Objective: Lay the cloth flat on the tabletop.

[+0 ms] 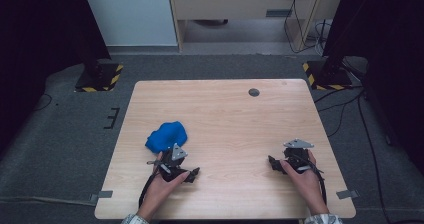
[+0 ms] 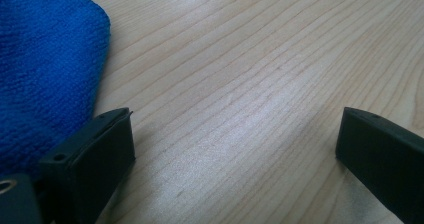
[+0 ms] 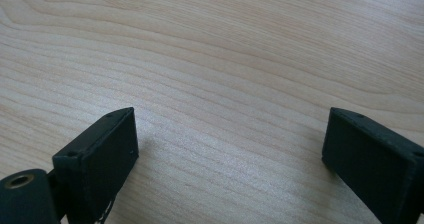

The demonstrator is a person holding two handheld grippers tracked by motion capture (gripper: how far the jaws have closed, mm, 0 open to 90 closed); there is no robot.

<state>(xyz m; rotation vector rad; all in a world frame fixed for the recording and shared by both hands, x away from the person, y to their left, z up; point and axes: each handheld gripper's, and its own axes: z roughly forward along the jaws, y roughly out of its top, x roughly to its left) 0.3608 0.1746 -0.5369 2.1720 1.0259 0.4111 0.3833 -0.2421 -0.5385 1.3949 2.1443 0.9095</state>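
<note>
On the table, left tongs gape wide beside the blue cloth; right tongs gape wide, empty.

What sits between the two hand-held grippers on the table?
Nothing: in the high view, bare table wood separates the left hand-held gripper from the right hand-held gripper.

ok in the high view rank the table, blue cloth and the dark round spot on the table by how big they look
1. table, by far the largest
2. blue cloth, a crumpled heap by the left gripper
3. dark round spot, smallest, though it lies farther from the camera
</note>
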